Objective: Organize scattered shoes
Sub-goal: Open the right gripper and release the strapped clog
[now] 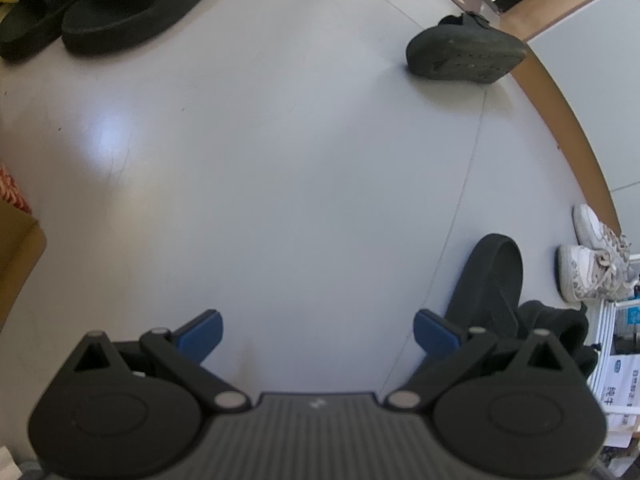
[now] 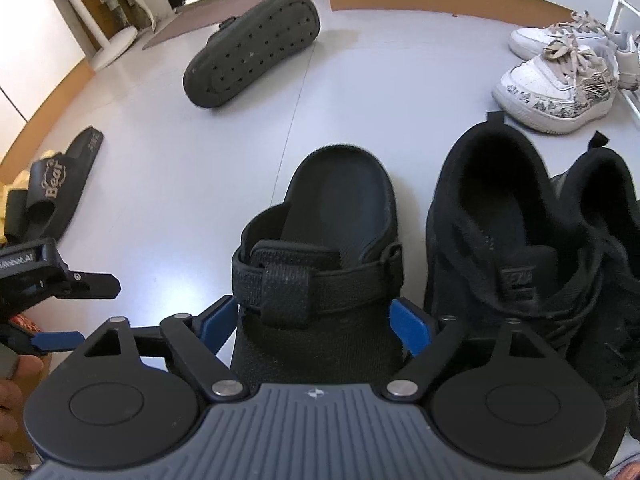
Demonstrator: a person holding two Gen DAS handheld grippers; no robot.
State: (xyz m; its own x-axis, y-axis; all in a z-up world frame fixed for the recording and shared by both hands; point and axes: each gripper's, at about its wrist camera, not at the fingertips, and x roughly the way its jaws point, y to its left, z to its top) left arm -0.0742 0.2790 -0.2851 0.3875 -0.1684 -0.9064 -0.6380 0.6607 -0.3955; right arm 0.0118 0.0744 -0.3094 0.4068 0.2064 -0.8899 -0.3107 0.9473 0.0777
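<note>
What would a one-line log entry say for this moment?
right gripper: straddling black strap sandal, grip unclear | left gripper: open, empty | matching dark sandal: flipped sole-up

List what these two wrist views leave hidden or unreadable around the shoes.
- Toe of the strapped sandal: right wrist view, hidden under the right gripper; whether the pads press it is unclear.
- Second black sneaker: cut off by the right edge.
- Upper of the overturned sandal: both views, only the sole shows.
- Second Bear slide: left wrist view, cut by the edge.
- Paper labels: too small to read.
</note>
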